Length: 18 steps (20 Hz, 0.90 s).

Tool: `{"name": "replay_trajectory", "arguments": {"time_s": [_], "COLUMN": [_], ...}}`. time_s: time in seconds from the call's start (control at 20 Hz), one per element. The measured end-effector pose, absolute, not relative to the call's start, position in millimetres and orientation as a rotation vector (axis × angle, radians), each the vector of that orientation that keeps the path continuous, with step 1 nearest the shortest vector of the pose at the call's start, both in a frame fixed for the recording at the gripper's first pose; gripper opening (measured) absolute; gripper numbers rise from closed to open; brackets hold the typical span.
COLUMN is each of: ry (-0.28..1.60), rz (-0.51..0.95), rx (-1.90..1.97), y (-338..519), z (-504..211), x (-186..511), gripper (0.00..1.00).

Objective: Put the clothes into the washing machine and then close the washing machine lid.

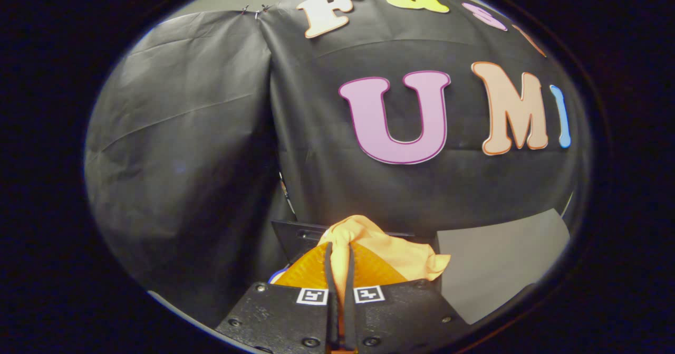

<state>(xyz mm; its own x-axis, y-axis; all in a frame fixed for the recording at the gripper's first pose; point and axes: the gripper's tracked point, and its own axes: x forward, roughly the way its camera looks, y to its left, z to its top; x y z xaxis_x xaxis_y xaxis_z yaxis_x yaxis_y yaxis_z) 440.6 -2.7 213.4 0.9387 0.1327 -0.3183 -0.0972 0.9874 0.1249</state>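
Gripper (340,254) fingers pinched nearly together on a fold of the orange cloth (393,251), which bunches up just ahead of them, lifted. Dark box (295,235) beyond, maybe the washer, hard to tell. Risk: thin pinch slips, or loose cloth snags the rim and hangs outside.

Gripper (340,251) fingers pinch orange cloth (393,251) between them. Cloth bunches just ahead. Grey surface (501,264) lies beside it.

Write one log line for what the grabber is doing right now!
gripper: jaws shut on orange cloth | cloth: lifted, bunched ahead of jaws | behind: black cloth wall | machine step: not yet done
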Motion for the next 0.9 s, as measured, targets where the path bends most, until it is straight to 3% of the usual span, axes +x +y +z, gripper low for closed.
{"name": "replay_trajectory", "arguments": {"time_s": [0.4, 0.75, 0.9], "ry": [0.372, 0.399, 0.395], "rz": [0.154, 0.171, 0.138], "rx": [0.163, 0.202, 0.162], "y": [41, 57, 47], "z": [156, 120, 109], "x": [478, 494, 501], "gripper": [0.05, 0.12, 0.23]}}
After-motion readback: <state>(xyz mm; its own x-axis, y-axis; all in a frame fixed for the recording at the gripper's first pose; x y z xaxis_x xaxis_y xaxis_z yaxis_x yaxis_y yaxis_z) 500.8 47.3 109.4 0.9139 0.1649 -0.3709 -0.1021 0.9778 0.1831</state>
